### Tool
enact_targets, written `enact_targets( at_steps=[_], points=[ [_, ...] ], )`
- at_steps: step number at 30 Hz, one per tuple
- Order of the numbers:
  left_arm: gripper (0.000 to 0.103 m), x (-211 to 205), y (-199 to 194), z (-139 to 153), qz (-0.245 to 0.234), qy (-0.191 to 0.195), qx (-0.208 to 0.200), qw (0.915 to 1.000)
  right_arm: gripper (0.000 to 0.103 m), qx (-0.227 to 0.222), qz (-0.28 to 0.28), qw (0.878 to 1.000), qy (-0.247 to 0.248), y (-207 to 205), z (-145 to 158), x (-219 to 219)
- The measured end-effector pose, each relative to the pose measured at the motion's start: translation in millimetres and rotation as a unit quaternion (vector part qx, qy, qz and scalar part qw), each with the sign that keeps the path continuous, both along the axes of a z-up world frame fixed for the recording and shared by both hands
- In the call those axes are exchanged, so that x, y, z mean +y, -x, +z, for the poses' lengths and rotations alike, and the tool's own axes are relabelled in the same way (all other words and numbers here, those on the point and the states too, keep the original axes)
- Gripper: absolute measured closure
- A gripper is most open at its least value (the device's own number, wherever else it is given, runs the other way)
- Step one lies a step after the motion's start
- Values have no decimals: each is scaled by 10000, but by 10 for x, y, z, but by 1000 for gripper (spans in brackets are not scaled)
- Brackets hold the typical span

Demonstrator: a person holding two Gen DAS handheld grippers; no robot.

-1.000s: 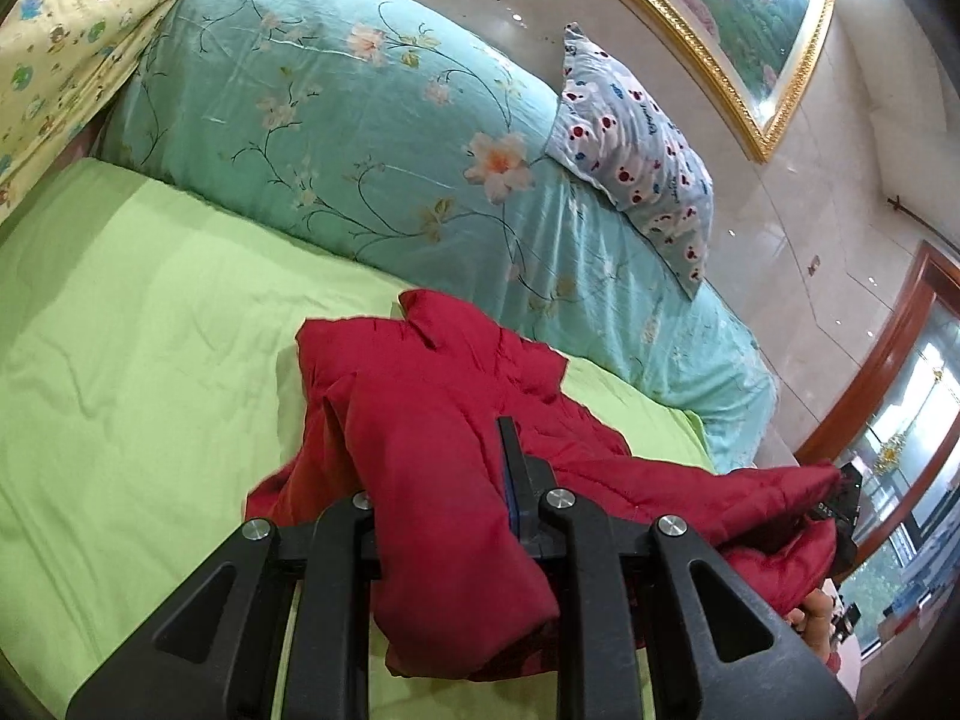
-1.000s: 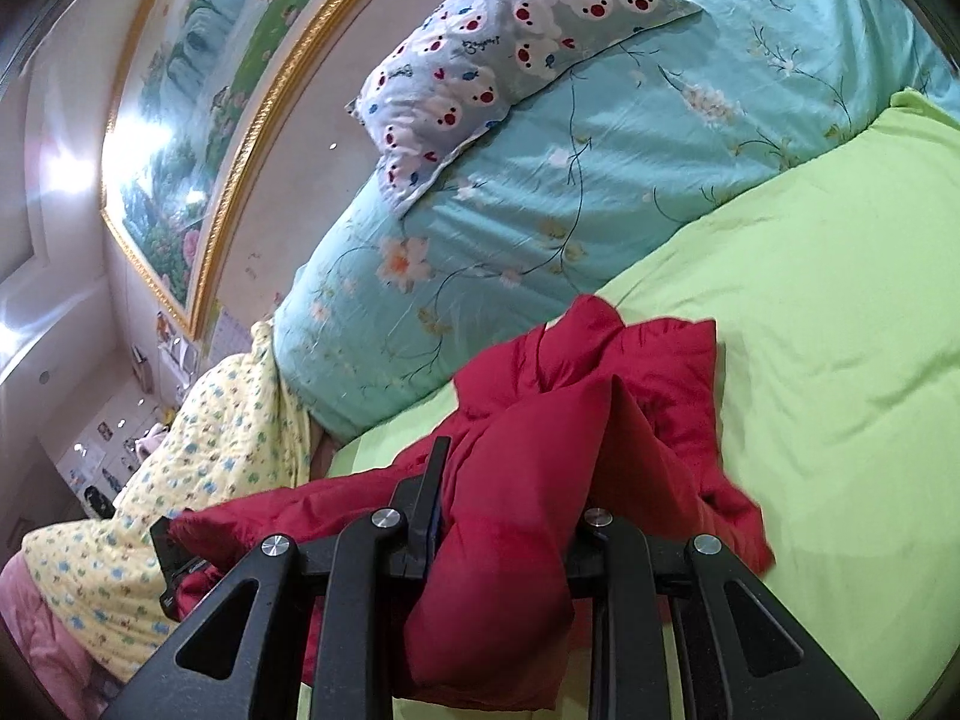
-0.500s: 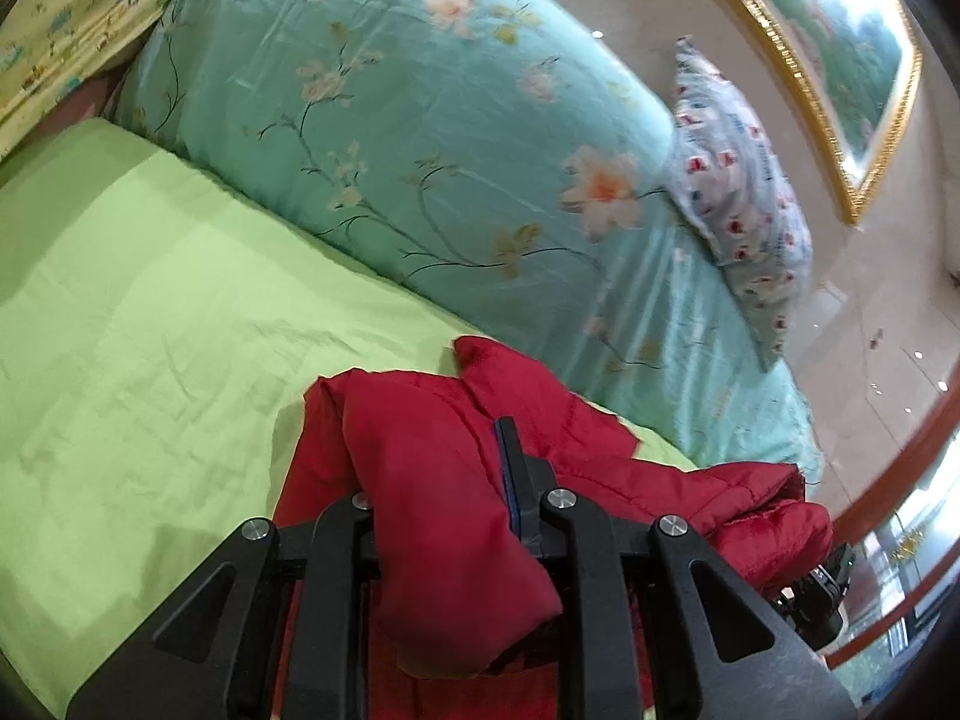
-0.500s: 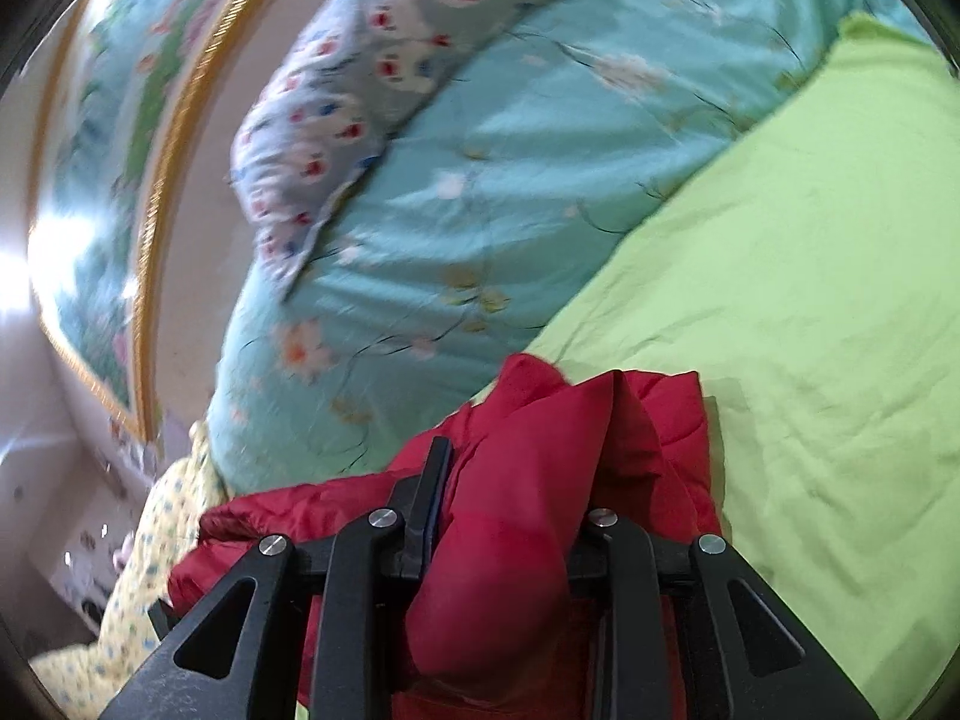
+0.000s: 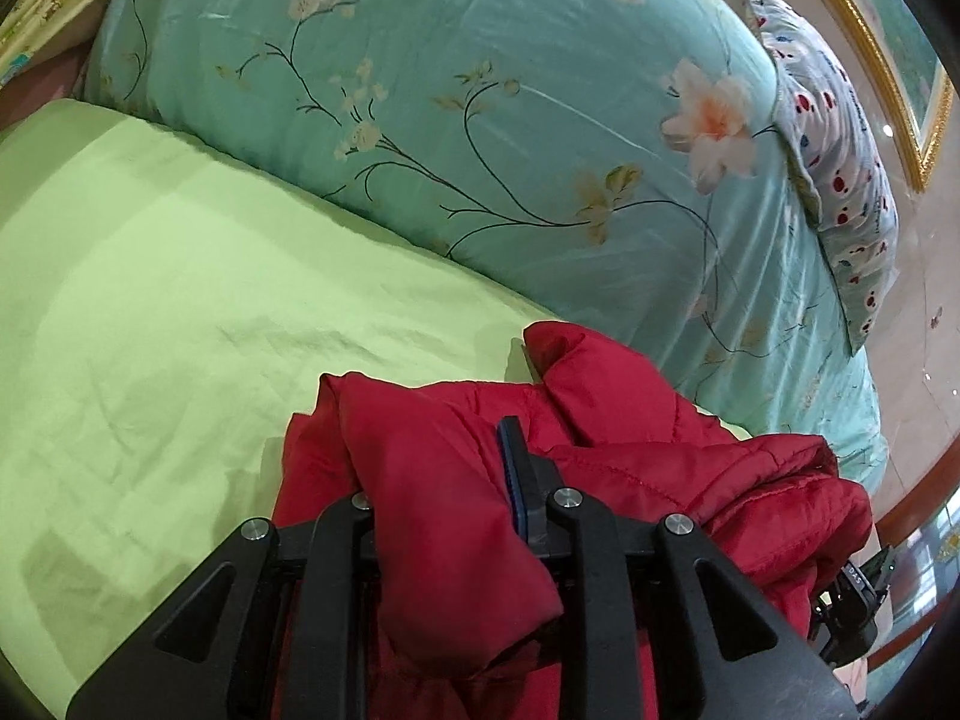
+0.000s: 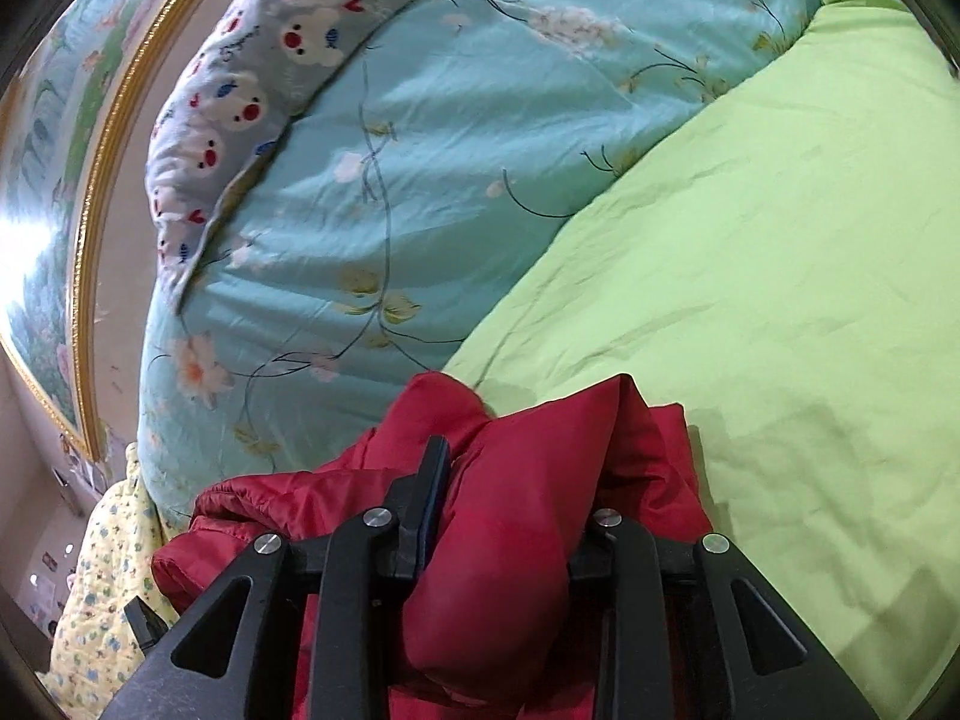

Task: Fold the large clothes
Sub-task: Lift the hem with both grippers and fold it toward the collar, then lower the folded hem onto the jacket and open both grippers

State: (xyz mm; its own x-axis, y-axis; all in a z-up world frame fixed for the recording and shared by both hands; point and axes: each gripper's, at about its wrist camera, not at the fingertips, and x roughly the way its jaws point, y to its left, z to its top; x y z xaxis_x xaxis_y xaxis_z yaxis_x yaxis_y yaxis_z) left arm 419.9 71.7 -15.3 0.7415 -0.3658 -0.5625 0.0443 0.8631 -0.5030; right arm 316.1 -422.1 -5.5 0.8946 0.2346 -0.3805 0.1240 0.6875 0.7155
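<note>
Currently both the left gripper (image 5: 441, 474) and right gripper (image 6: 519, 483) clamp bunched red jacket (image 5: 630, 456) at lower frame; folding remains largely undone.

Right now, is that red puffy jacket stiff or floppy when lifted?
Probably floppy: the red quilted jacket droops in soft folds over the left gripper and right gripper. Likely light and puffy, judging by its padded stitching. Its sheen suggests slipperiness.
</note>
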Motion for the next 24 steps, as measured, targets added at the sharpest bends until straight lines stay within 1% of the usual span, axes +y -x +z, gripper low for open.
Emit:
enact_targets(
  at_steps=[3,5,6,7,8,9,11,12,13,14,15,17,19,21,22,24],
  points=[
    [82,6,-34,-3,-32,91,85,9999,74,49,-44,9997,215,-47,14,43],
    [79,19,17,73,-58,38,137,9999,74,62,-67,9996,274,-61,13,59],
    [76,22,53,136,-75,3,113,9999,74,62,-74,9995,285,-68,7,62],
    [71,38,100,202,-105,4,58,9999,74,69,-78,9995,284,-76,0,62],
    [68,79,175,289,-146,66,-5,9999,74,74,-74,9996,279,-83,-5,62],
    [63,126,242,364,-163,146,-71,9997,74,75,-70,9996,281,-86,-9,64],
    [50,214,398,502,-72,179,-223,9996,74,76,-91,9995,304,-80,-2,67],
    [38,262,524,586,53,113,-359,9993,74,78,-103,9994,311,-81,1,65],
    [31,287,627,644,121,62,-490,9987,74,91,-113,9994,302,-80,-1,60],
    [31,297,770,705,134,7,-640,9979,74,99,-124,9994,302,-80,-1,60],
    [31,271,865,728,61,-29,-694,9976,74,113,-138,9993,322,-79,5,64],
    [31,124,1035,724,-344,-85,-722,9968,73,144,-169,9989,422,-76,37,90],
    [31,-138,1120,632,-804,-297,-588,9946,71,198,-194,9979,592,-71,86,132],
    [31,-452,1147,461,-1238,-563,-411,9899,68,288,-194,9966,747,-64,157,170],
    [31,-577,1141,377,-1340,-708,-334,9879,66,333,-184,9961,792,-55,189,176],
    [31,-770,1060,175,-1298,-1010,-106,9863,61,408,-185,9955,840,-16,309,182]
  ],
)
